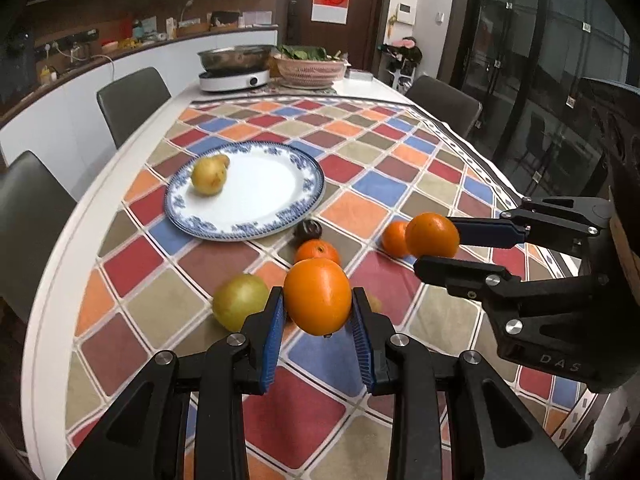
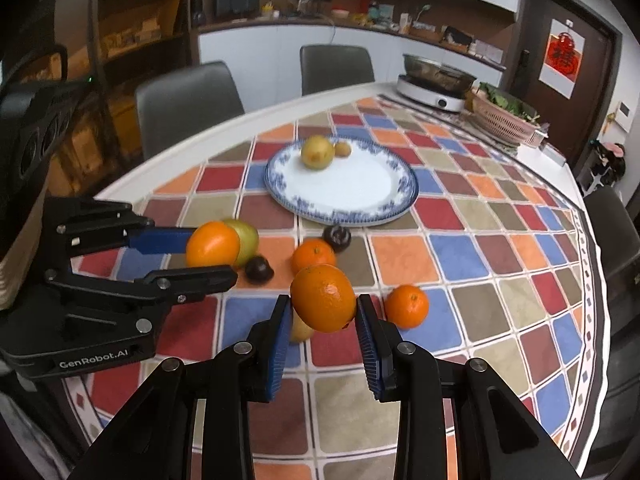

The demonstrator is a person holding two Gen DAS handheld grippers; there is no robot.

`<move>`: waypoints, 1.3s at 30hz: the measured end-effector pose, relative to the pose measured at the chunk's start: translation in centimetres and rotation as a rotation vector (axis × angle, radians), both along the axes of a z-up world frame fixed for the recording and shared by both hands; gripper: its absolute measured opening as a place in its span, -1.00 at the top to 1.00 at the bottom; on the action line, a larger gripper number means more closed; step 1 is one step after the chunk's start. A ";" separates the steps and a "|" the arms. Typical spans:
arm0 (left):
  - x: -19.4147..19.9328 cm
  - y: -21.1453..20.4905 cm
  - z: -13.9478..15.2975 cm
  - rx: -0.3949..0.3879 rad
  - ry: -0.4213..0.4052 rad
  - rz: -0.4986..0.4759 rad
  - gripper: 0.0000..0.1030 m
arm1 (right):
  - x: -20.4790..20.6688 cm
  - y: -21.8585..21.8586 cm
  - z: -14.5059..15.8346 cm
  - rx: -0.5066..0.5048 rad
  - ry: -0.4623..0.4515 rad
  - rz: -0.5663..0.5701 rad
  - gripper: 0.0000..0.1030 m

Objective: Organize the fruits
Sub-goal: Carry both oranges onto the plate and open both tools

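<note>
My left gripper (image 1: 318,300) is shut on an orange (image 1: 318,295), held above the tablecloth; it also shows in the right wrist view (image 2: 212,250). My right gripper (image 2: 323,306) is shut on another orange (image 2: 323,298), also seen in the left wrist view (image 1: 432,235). A blue-rimmed white plate (image 1: 256,200) holds a yellow pear (image 1: 208,176) and a small fruit behind it. On the cloth lie two tangerines (image 2: 313,255) (image 2: 407,306), a green pear (image 1: 239,302) and two dark round fruits (image 2: 337,238) (image 2: 259,269).
A checked tablecloth (image 1: 380,184) covers the white table. At the far end stand an induction cooker with a steel pot (image 1: 236,66) and a pink basket of greens (image 1: 310,66). Grey chairs (image 1: 132,102) line the table's sides.
</note>
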State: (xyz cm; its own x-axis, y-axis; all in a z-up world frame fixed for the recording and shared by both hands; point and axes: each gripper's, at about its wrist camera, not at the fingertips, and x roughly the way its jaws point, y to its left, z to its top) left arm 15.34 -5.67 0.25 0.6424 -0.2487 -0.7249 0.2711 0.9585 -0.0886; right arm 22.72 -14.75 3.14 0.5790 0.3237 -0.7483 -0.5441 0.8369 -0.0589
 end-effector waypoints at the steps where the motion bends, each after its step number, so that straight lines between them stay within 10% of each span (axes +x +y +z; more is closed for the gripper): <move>1: 0.0 0.2 0.2 -0.003 -0.006 0.001 0.37 | 0.0 0.1 0.3 0.006 -0.007 -0.004 0.36; 39: 13.6 4.4 0.6 0.019 -0.005 0.016 0.37 | 14.5 3.3 0.9 0.055 0.070 -0.104 0.36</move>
State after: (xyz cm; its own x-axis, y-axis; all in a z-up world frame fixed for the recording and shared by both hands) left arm 28.95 -1.24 0.84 0.6497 -0.2248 -0.7262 0.2565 0.9641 -0.0690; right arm 37.18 -11.40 4.01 0.5588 0.3060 -0.7708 -0.4555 0.8900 0.0231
